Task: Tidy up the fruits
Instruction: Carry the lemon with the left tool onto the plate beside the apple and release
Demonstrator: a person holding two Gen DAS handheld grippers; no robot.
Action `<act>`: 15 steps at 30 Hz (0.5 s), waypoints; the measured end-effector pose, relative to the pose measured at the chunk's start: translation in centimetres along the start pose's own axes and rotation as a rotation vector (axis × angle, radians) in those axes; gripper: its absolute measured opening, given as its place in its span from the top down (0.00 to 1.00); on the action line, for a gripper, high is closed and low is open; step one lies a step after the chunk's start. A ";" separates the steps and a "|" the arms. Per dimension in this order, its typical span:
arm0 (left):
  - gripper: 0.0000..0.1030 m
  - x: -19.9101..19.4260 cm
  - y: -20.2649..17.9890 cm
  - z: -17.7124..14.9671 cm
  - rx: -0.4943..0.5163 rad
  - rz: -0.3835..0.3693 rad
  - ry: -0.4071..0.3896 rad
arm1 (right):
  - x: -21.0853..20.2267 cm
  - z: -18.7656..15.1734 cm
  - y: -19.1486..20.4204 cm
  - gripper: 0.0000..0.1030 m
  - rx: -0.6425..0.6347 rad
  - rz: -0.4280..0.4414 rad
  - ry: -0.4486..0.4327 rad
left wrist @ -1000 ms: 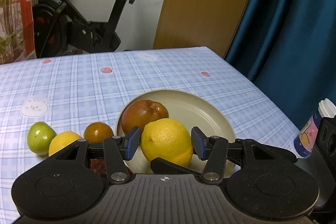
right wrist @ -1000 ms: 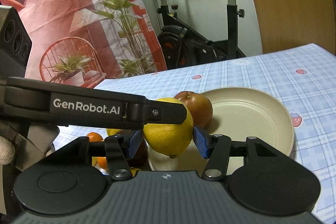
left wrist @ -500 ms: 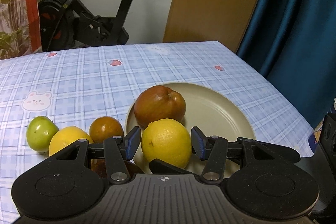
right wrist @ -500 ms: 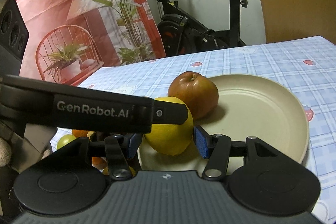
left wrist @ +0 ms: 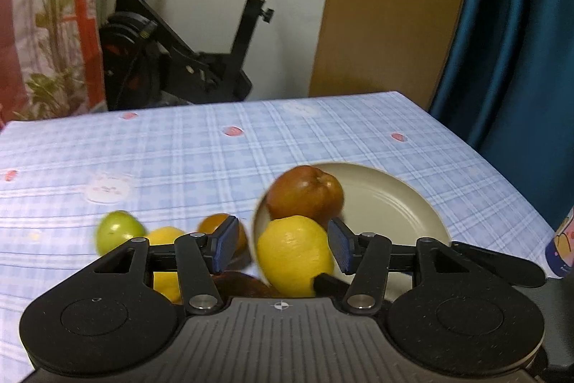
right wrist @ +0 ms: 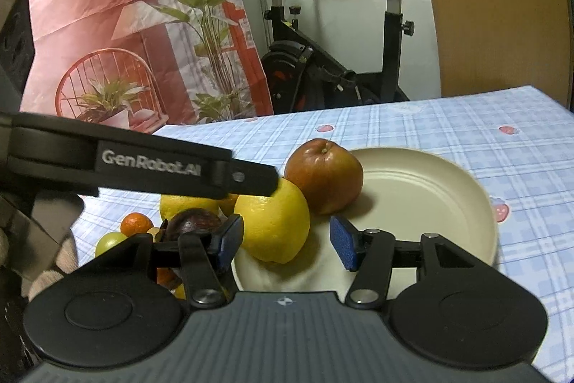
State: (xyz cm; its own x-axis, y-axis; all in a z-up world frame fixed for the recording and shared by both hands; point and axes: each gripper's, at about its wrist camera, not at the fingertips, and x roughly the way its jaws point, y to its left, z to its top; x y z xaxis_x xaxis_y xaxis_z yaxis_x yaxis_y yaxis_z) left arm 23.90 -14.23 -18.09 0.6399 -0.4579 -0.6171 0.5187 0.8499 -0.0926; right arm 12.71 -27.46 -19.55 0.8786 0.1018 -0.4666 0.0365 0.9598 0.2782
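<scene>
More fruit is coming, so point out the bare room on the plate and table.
Free: the plate's right half, beyond the apple; also the bare cloth behind the fruits. Crowded: the plate's left edge, where the lemon and loose fruit cluster.

Table with blue plaid cloth (left wrist: 323, 139). On it: cream plate (left wrist: 401, 203) right of centre; green fruit (left wrist: 116, 234), orange (left wrist: 215, 225), yellow fruit (left wrist: 165, 237) lower left; printed cup (left wrist: 561, 248) right edge.
</scene>
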 end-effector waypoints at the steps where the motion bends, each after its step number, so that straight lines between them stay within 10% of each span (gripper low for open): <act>1: 0.44 -0.5 0.3 -0.1 -0.008 0.004 -0.011 | -0.3 0.0 0.2 0.45 -0.007 -0.004 -0.006; 15: 0.45 -6.7 2.8 -2.6 -0.119 0.128 -0.119 | -3.3 -0.5 2.8 0.45 -0.106 0.033 -0.050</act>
State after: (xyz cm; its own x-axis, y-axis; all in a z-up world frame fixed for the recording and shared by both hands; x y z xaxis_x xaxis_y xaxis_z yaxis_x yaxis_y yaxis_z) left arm 19.60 -8.07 -16.27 0.7620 -0.3661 -0.5341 0.3629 0.9246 -0.1159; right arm 9.69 -24.98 -17.69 0.9013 0.1229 -0.4153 -0.0409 0.9788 0.2009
